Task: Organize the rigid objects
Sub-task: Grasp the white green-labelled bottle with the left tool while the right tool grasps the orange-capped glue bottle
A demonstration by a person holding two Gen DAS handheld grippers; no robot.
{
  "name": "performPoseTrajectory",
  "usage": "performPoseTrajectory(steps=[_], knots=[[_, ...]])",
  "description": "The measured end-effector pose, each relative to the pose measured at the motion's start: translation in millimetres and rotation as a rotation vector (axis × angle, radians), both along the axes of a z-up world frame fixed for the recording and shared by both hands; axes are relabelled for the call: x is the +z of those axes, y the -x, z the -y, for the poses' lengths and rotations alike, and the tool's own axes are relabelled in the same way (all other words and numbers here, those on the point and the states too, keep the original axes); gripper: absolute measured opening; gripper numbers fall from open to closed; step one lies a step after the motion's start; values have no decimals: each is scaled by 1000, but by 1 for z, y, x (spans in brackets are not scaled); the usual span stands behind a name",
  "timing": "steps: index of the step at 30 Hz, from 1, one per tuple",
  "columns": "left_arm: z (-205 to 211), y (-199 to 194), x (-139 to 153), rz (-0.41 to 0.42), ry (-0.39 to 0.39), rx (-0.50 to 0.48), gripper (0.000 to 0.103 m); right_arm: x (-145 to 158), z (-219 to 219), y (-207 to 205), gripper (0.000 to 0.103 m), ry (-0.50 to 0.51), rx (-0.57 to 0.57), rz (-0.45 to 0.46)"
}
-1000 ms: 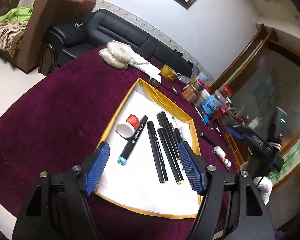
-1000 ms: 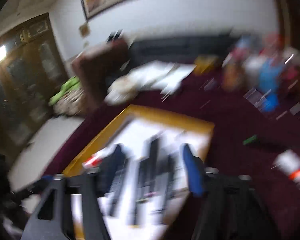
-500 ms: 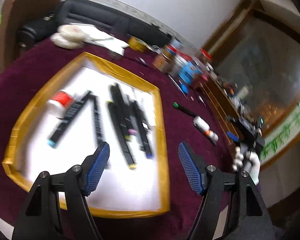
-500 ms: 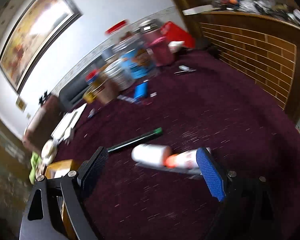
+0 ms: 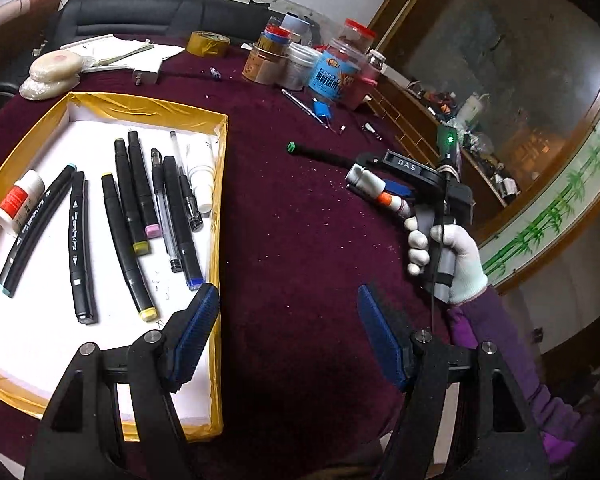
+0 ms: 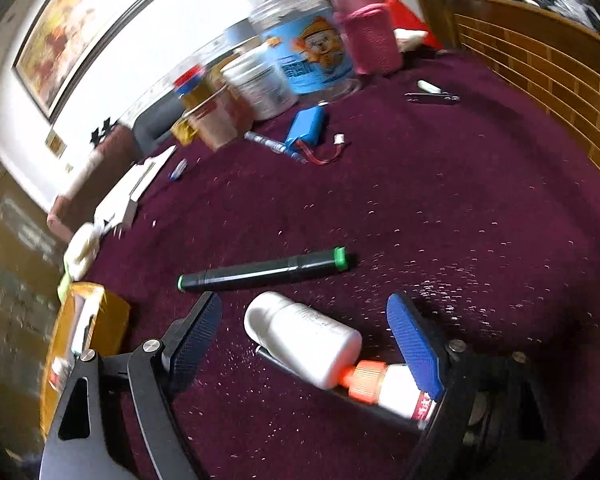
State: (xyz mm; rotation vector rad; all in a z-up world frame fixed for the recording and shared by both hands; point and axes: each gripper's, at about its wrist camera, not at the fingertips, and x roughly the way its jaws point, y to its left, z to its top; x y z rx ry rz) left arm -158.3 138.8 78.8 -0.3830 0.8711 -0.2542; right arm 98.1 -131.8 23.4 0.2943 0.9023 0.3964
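White plastic bottle (image 6: 304, 340) first: lies on its side on the maroon cloth (image 6: 460, 200), well outside the yellow-taped tray (image 5: 220, 200), inside the gap of the right gripper (image 6: 304, 304). Sits closer to the right-hand pad than the left, touching neither as far as can be seen. Runs aslant from upper left to lower right in the right wrist view, so roughly along the line on which the pads close, not across it. Butts end to end against a smaller orange-collared bottle (image 6: 384, 384), partly tucked behind the right pad. Appears to rest on something dark and slim, too hidden to name.

Right jaws: parted wide, gripping nothing; have just been closing a little, with the bottle between them. Gloved right hand (image 5: 448, 256) on the handle, seen from the left wrist.

Just beyond the fingertips, a black marker with green ends (image 6: 264, 270), parallel-ish to the bottle, apart from it.

Left gripper (image 5: 288, 296): jaws apart and empty, hanging over bare cloth just beside the tray's near corner, well away from the bottle. Clearly the right hand's pick.

Likely need: a roll of the wrist to put the pads across the bottle's narrow body. Risk otherwise of clamping it endwise, catching the orange-collared neighbour too, or squirting it out over the cloth
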Motion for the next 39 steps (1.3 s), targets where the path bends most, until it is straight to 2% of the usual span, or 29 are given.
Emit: performPoseTrajectory(steps=[6, 7, 10, 13, 16, 18, 23, 28, 31, 33, 35, 37, 38, 39], knots=[[12, -12, -4, -19, -45, -5, 71, 2, -23, 22, 82, -101, 225, 33], [14, -16, -4, -23, -48, -9, 71, 2, -29, 27, 82, -150, 307, 9], [25, -28, -4, -30, -59, -24, 71, 9, -28, 39, 82, -316, 432, -13], [35, -38, -2, -30, -74, -39, 71, 18, -5, 43, 82, -359, 350, 39], [48, -56, -2, -37, -100, -51, 71, 14, 30, 36, 82, -389, 180, 36], [59, -71, -1, -32, -128, -67, 71, 12, 57, 34, 82, -446, 78, 40], [100, -124, -1, 19, -246, -138, 70, 10, 104, 31, 82, -567, -82, 31], [139, -177, -20, -64, -189, -189, 70, 2, 109, 24, 82, -628, -84, -31], [160, -200, -25, -39, -227, -192, 70, 5, 107, 25, 82, -615, -67, -26], [172, -213, -31, -17, -297, -195, 70, 4, 106, 25, 82, -614, -65, -25], [178, -225, -44, -35, -354, -193, 70, 2, 106, 25, 82, -617, -66, -31], [179, -234, -57, -79, -354, -192, 70, 0, 104, 22, 82, -614, -63, -38], [176, -238, -62, -96, -342, -186, 67, 0, 103, 22, 82, -608, -59, -43], [175, -237, -60, -64, -343, -179, 59, 0, 101, 22, 82, -601, -53, -48]])
